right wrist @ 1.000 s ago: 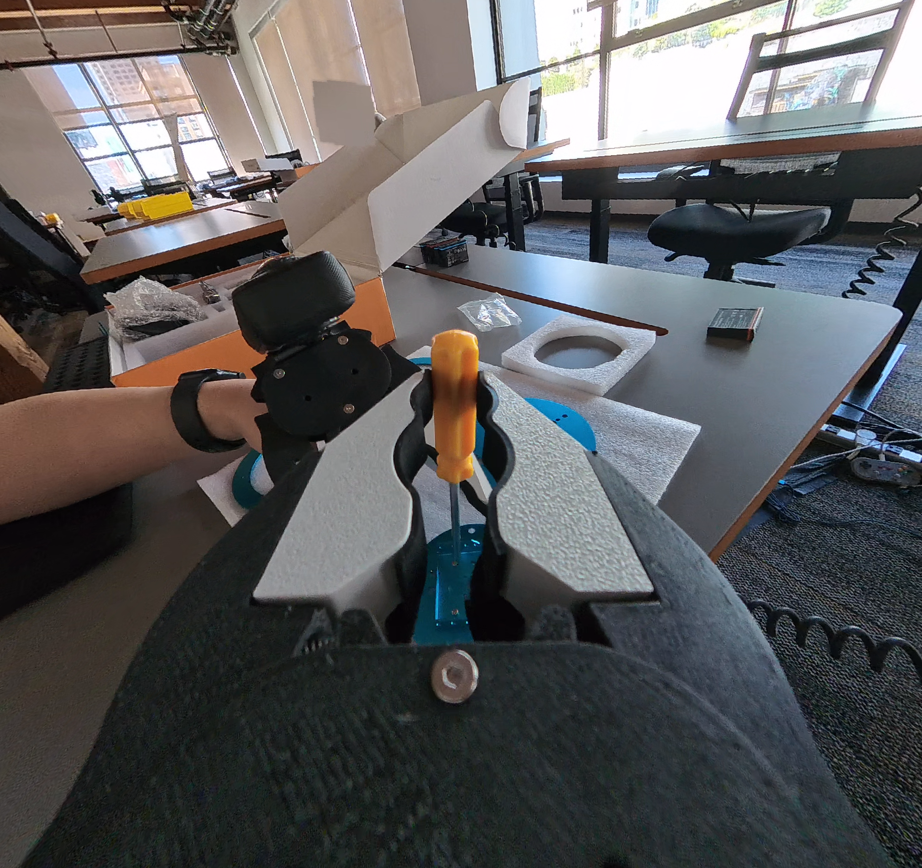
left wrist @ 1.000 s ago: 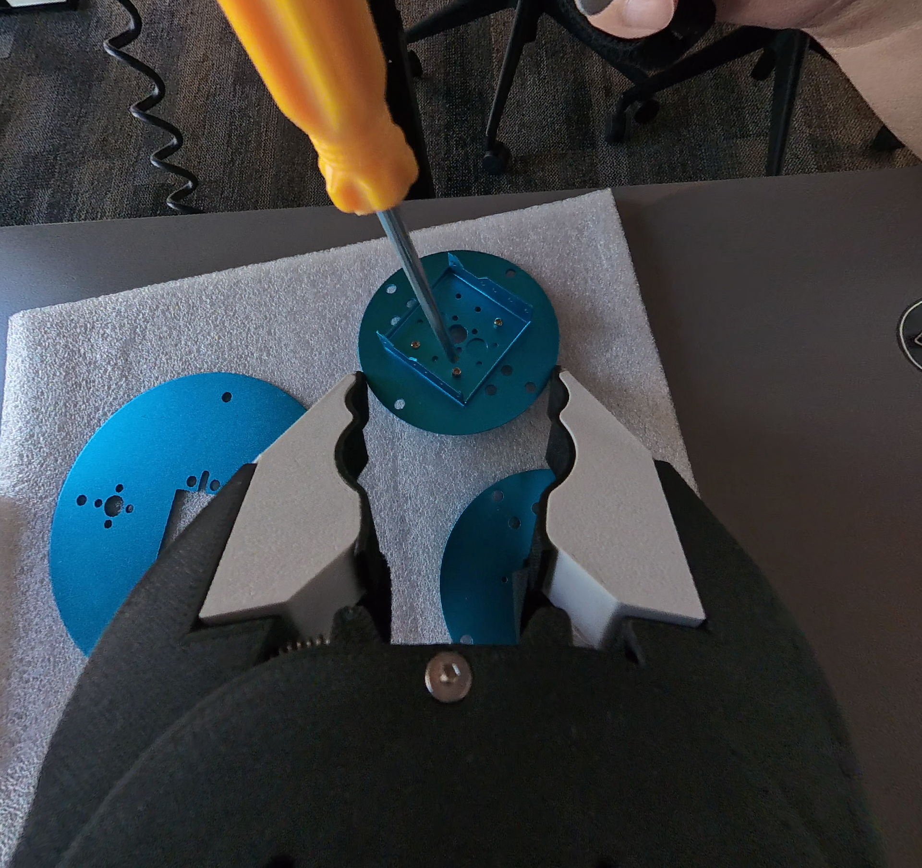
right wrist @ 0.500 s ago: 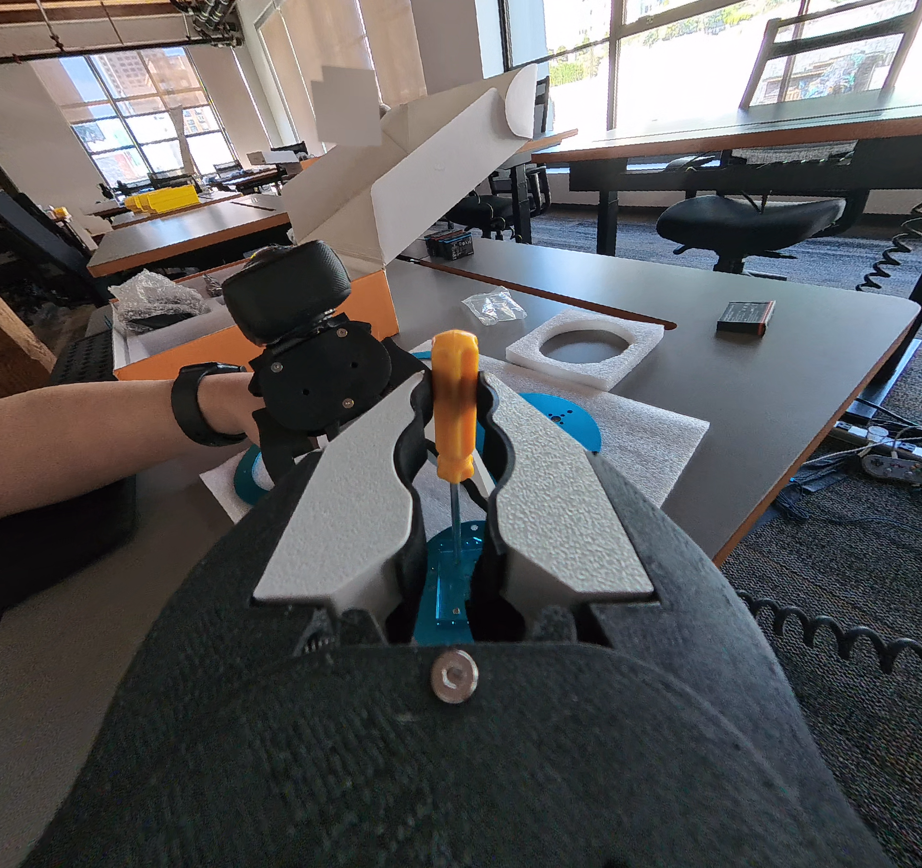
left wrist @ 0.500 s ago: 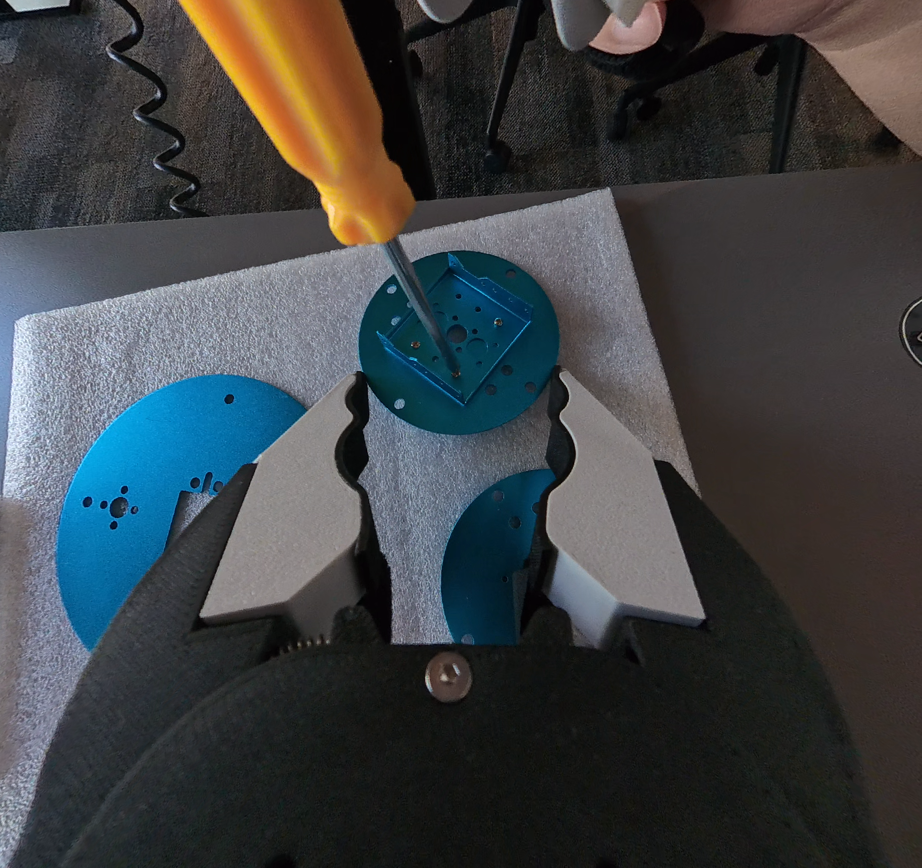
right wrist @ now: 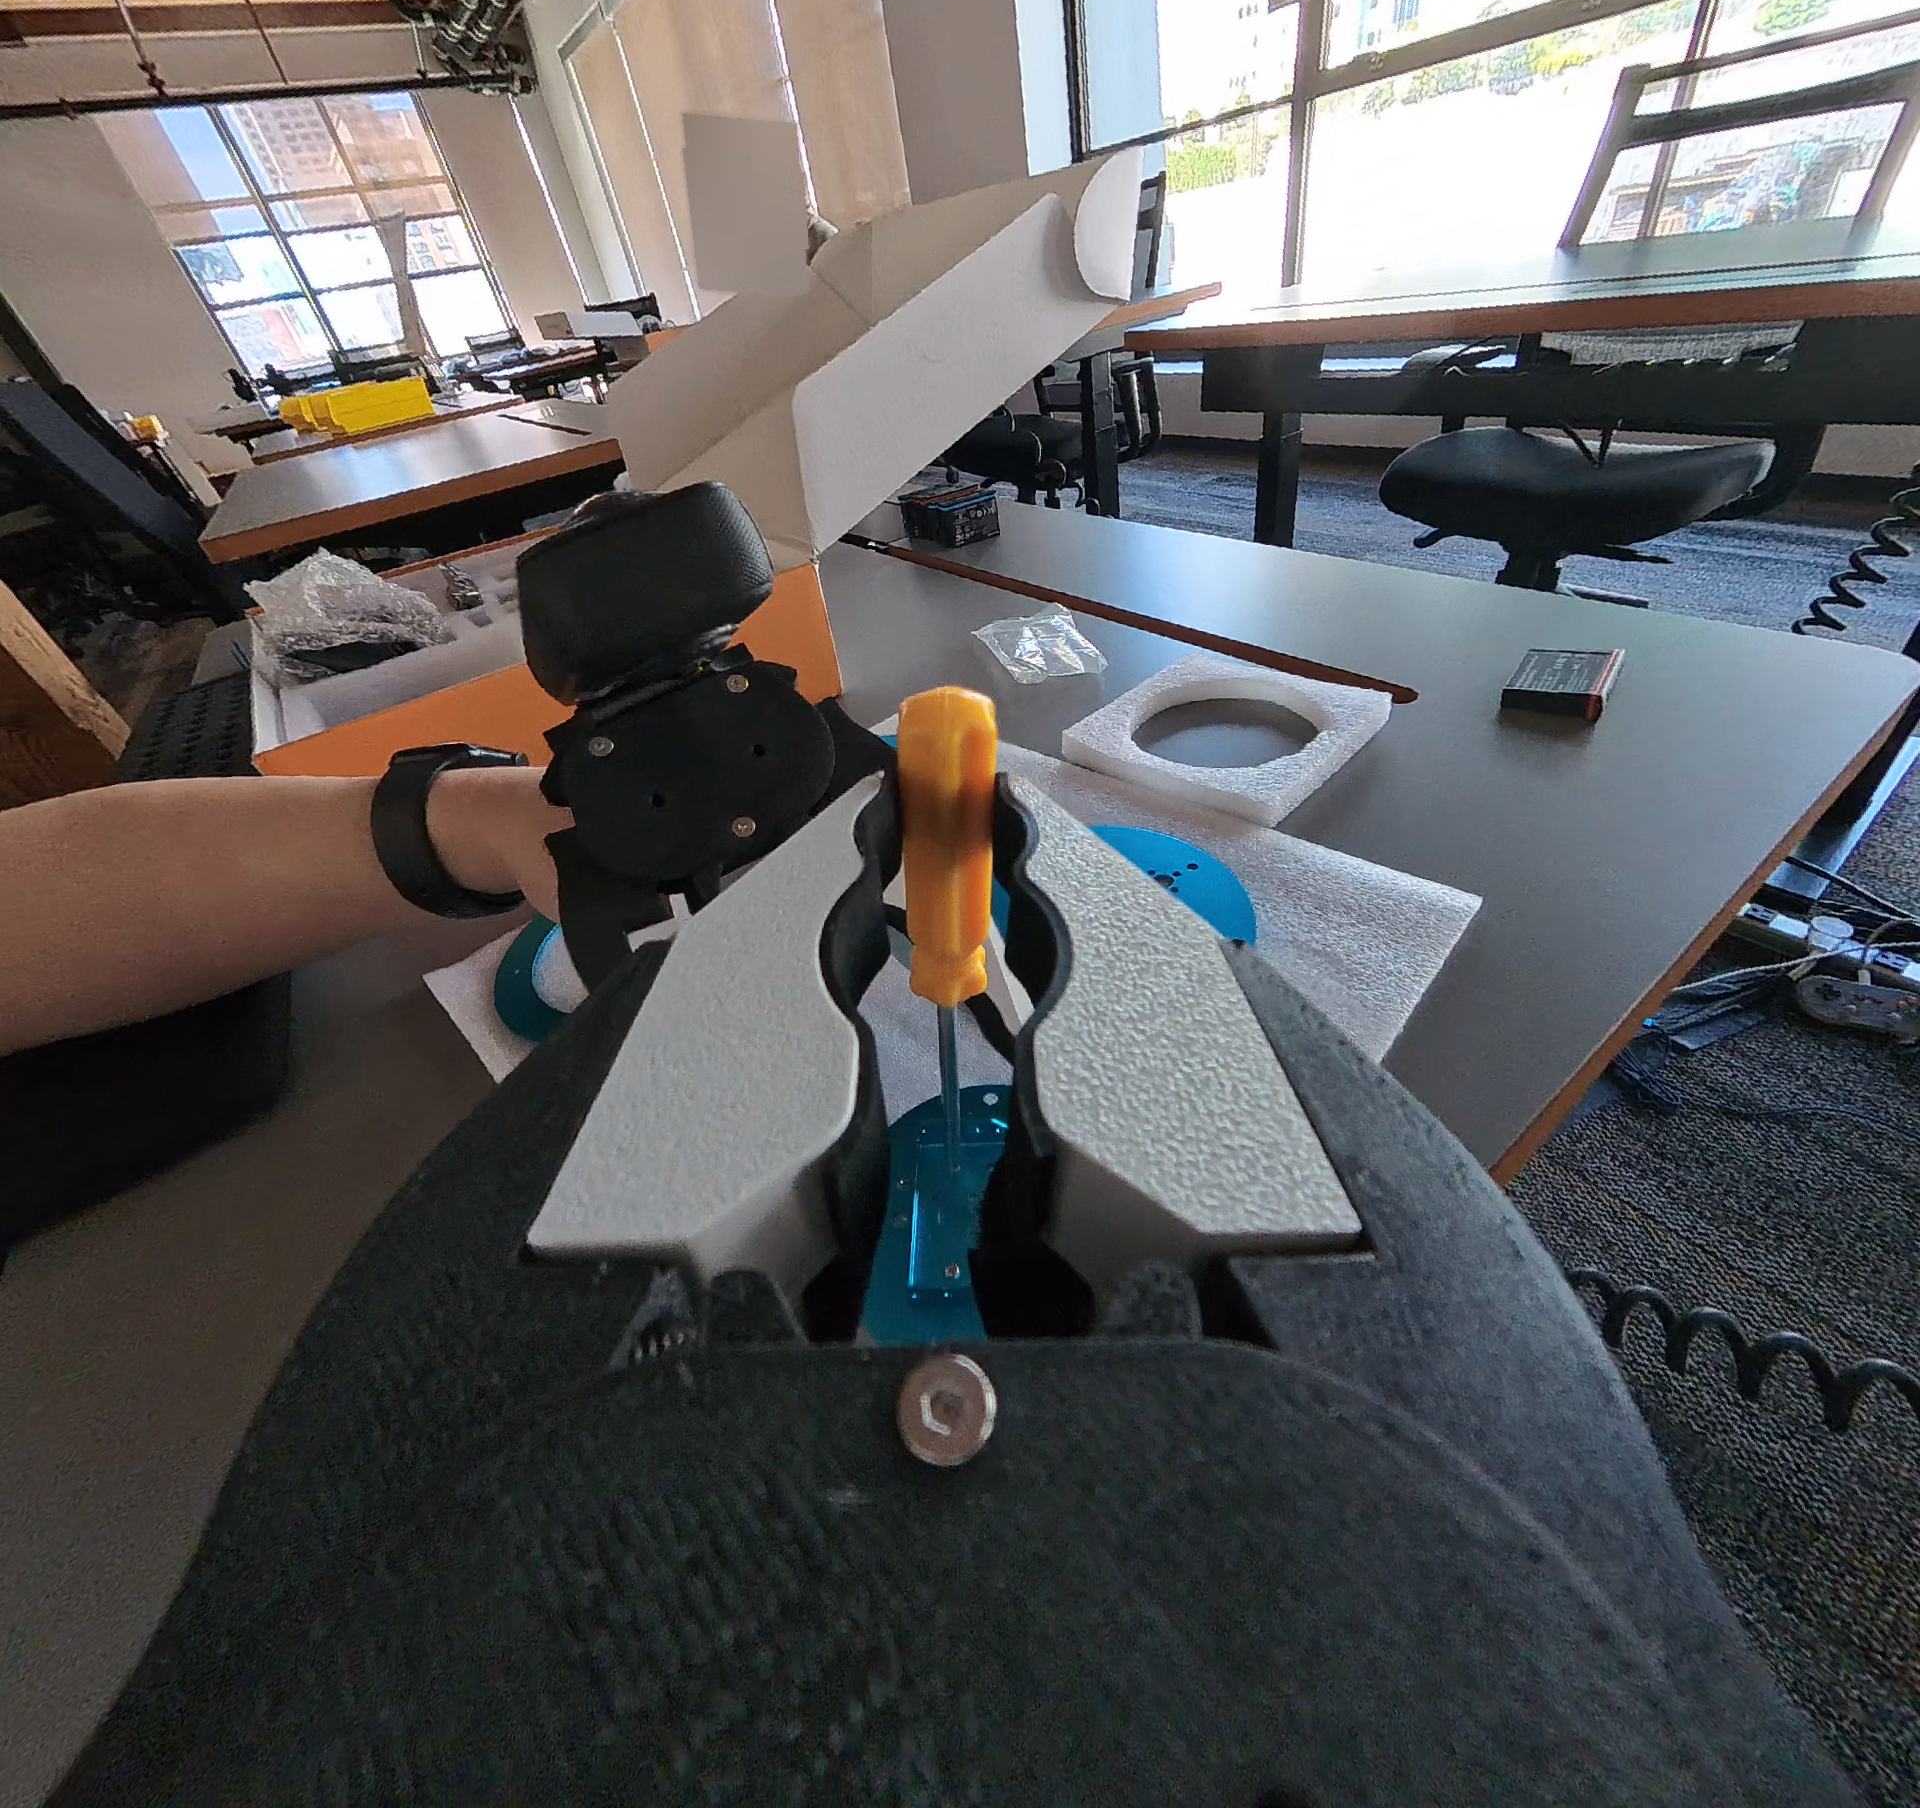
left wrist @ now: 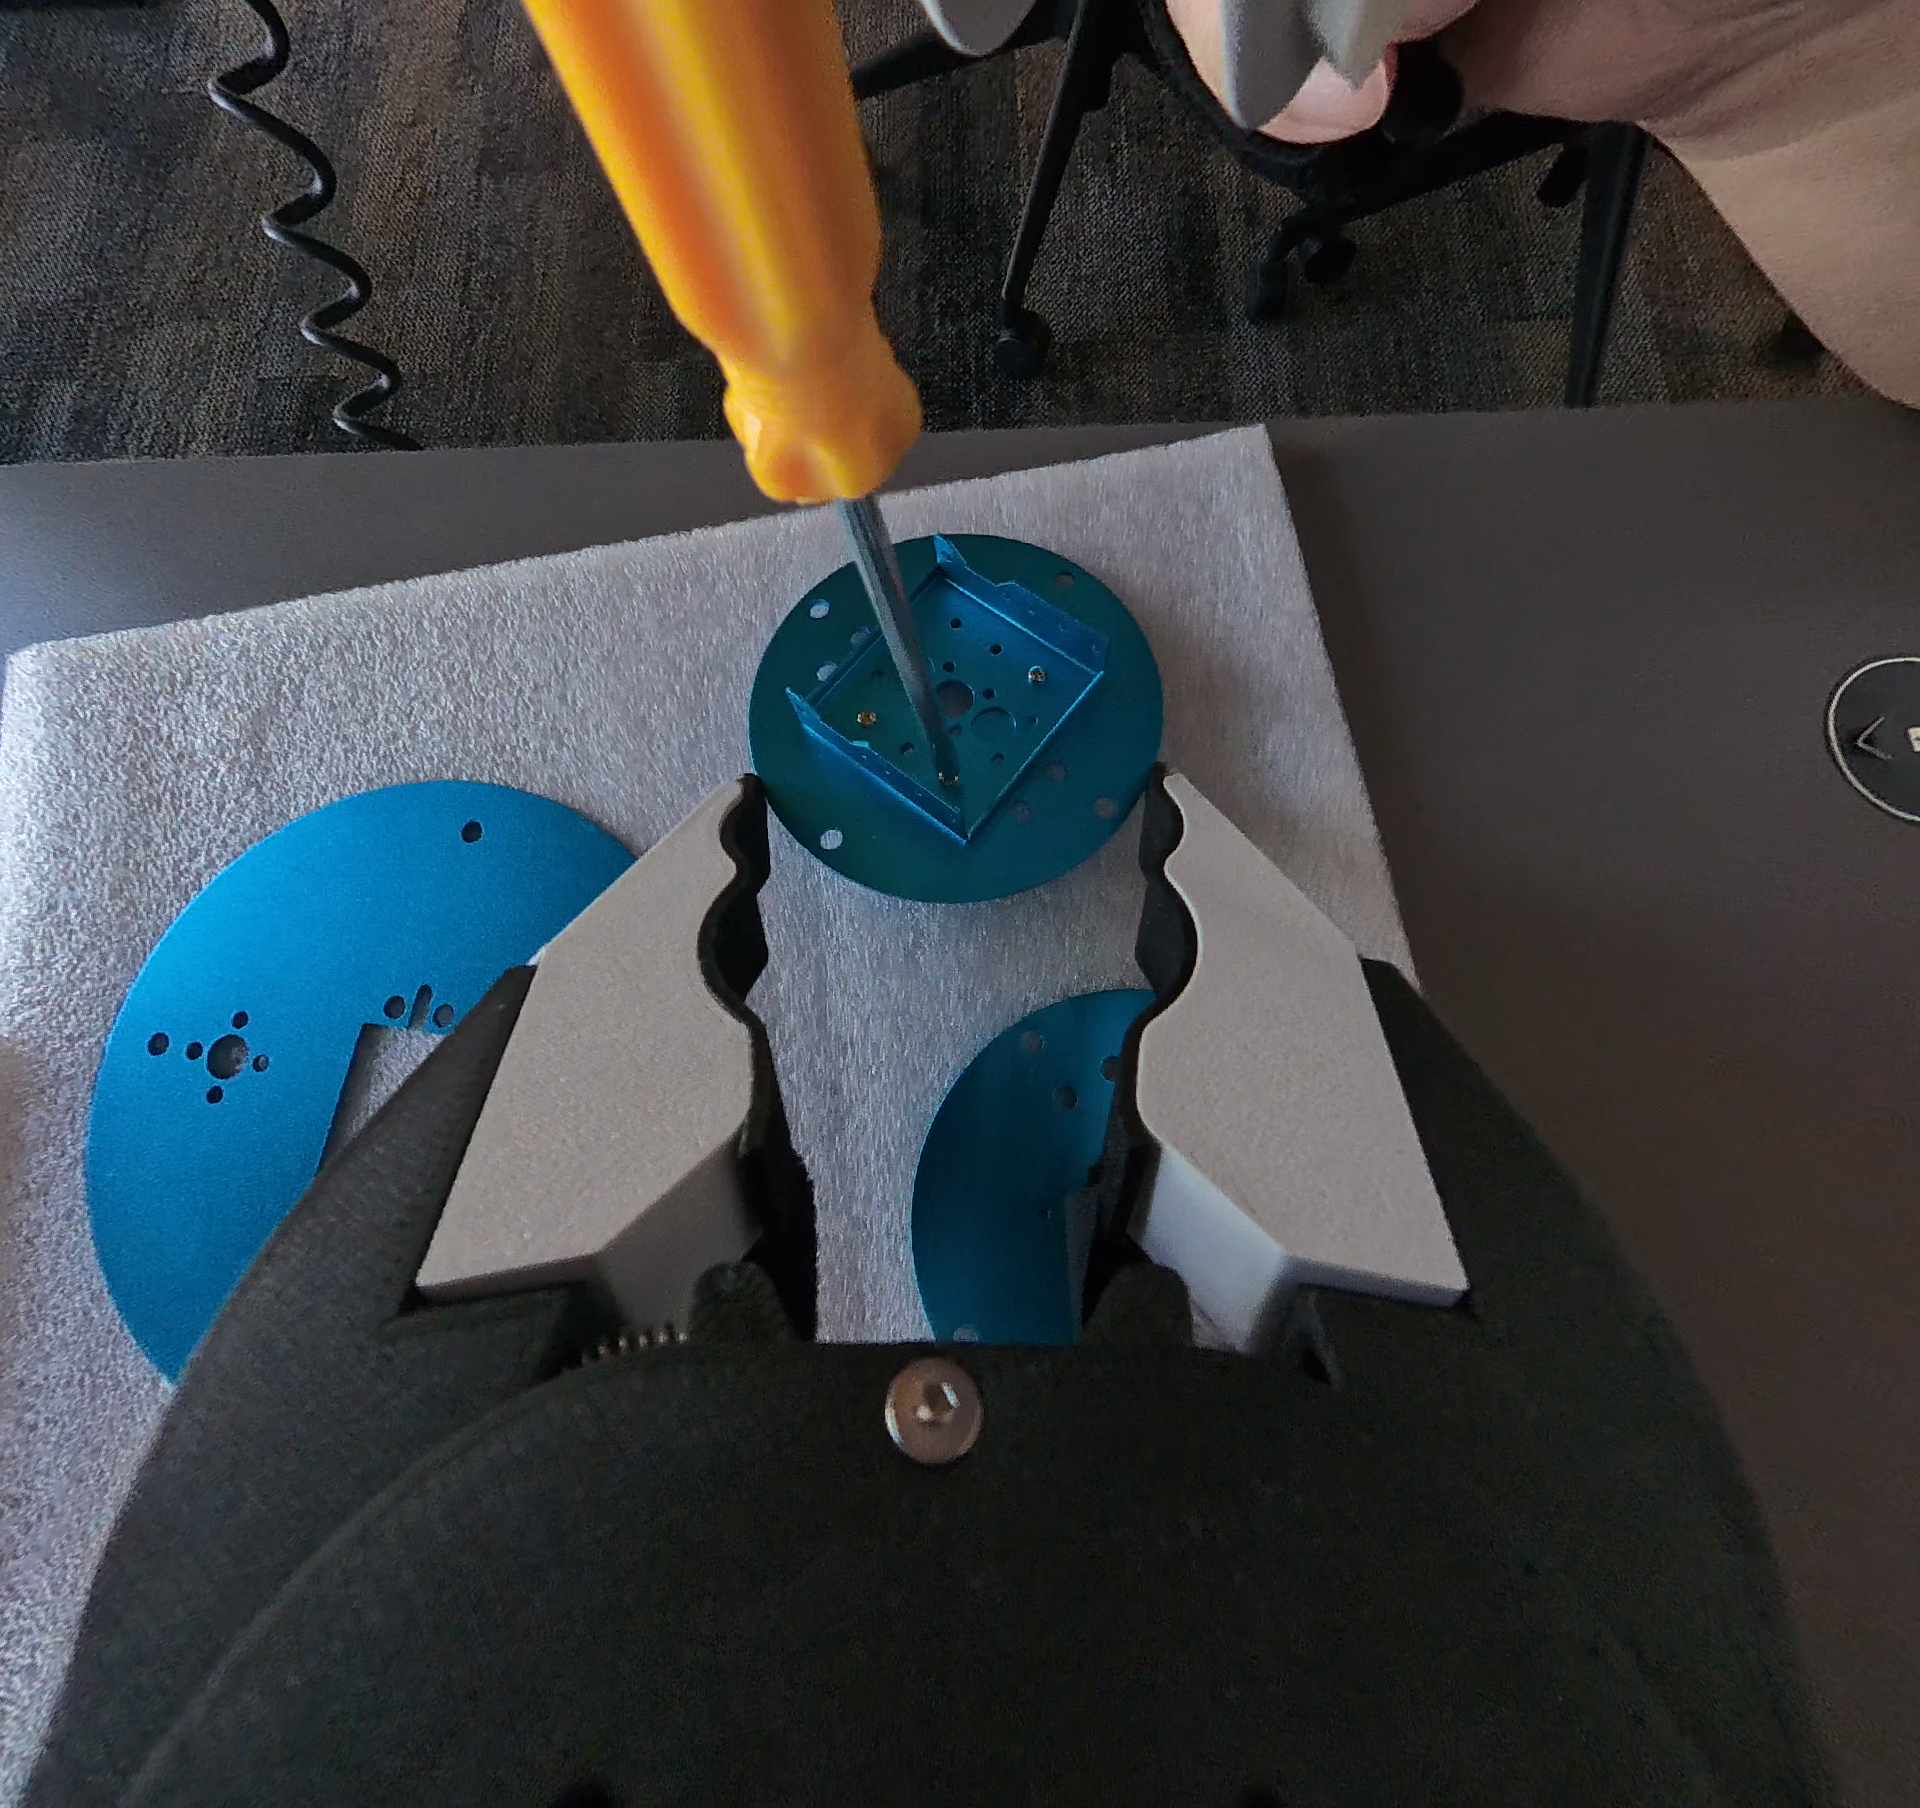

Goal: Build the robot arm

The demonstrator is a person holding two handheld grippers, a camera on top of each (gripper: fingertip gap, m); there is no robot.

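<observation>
My right gripper point(right wrist: 943, 787) is shut on an orange-handled screwdriver point(right wrist: 945, 854). Its shaft points down, and its tip rests on a small brass screw inside a blue square bracket point(left wrist: 951, 709) that sits on a small blue disc point(left wrist: 1091, 719). The screwdriver point(left wrist: 707, 148) also shows in the left wrist view. My left gripper point(left wrist: 951, 802) is open and empty, with its fingertips at the near edge of that disc on either side. Everything lies on a white foam sheet point(left wrist: 520, 667).
A large blue disc point(left wrist: 281, 1010) lies at the left and another blue disc point(left wrist: 1018, 1166) under my left gripper. An open orange-and-white box point(right wrist: 727, 511), a foam square with a round hole point(right wrist: 1226, 735), a plastic bag point(right wrist: 1039, 641) and a dark small box point(right wrist: 1558, 683) stand farther off. The table edge point(right wrist: 1662, 979) is at the right. The gap from one gripper's tips to the other's is roughly 12 centimeters.
The screwdriver has tilted and shifted slightly right while its tip stays on the screw in the bracket. My left gripper has not moved.
</observation>
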